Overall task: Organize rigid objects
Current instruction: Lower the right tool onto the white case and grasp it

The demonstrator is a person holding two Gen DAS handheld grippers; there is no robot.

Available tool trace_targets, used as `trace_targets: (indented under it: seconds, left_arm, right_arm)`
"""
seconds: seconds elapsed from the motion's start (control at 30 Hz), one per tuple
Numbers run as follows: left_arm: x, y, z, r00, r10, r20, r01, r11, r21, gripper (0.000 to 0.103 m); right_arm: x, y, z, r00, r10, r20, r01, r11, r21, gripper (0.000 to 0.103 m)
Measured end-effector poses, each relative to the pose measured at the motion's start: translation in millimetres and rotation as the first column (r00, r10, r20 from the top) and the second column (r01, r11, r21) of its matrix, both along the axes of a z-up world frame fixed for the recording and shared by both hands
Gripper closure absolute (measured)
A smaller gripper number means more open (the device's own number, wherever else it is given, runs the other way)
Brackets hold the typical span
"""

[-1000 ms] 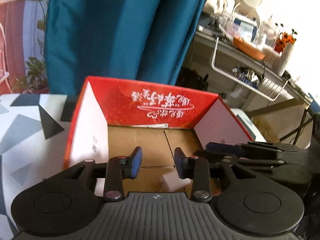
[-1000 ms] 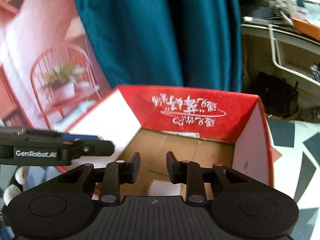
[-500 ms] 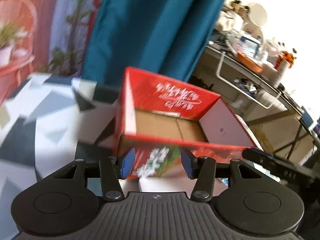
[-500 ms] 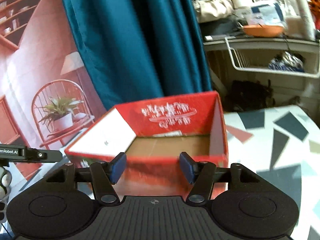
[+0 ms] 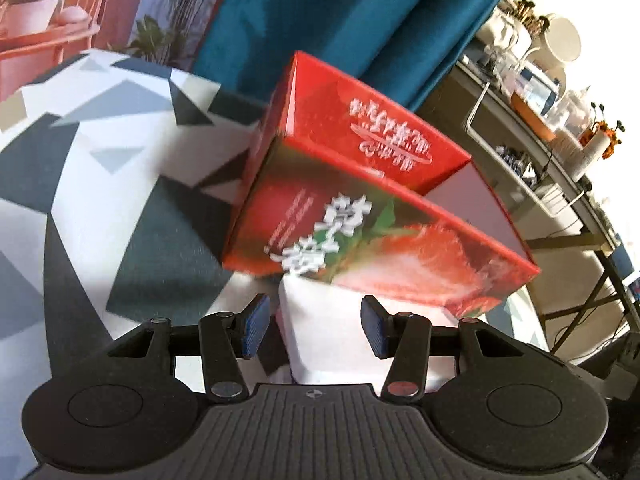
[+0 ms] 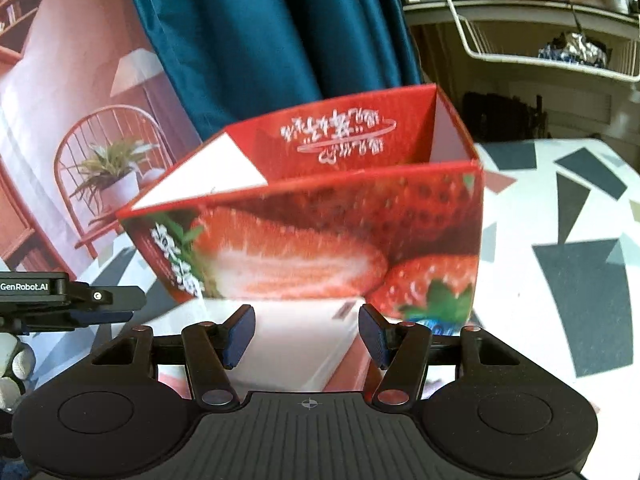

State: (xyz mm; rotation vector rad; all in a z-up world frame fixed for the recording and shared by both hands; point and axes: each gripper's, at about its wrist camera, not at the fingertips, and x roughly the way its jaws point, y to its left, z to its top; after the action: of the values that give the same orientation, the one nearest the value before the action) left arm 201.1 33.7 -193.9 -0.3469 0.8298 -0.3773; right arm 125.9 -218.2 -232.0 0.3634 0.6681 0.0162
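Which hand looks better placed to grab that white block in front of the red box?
Probably the right tool: the white block sits centred between its open pads.

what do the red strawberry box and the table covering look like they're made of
Red strawberry box: likely printed cardboard, with thin folded walls, crisp creases and a plain white inner face; whether the print is glossy is lost to blur. Table covering: looks like smooth printed cloth or vinyl with flat grey triangles; which one is unclear.

A teal curtain (image 6: 276,36) hangs centre — left of it a printed backdrop (image 6: 72,128) with chair and lamp, right of it a cluttered shelf (image 6: 520,8) in bright daylight.
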Motion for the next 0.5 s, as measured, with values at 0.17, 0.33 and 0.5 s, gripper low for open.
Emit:
trace_targets:
  seconds: [0.17,0.33,0.5]
  left_arm:
    - [2,-5,-10,0.999,-0.029,-0.033,0.028,0.999,-0.016,0.051]
    - [0,-12,-15,0.998,-0.052,-0.035,0.052,0.999,0.001,0.050]
    - [2,-15,-16,0.998,-0.040,-0.045,0.041,0.999,0.006,0.050]
  right_arm:
    - [0,3,-5,1.000,-0.001,-0.013,0.001,1.000,0.016,0.048]
    - [1,2,-7,1.000,-0.007,-0.020,0.008,1.000,0.023,0.048]
    - [4,3,-6,0.999,-0.021,-0.026,0.021,1.000,0.019,0.047]
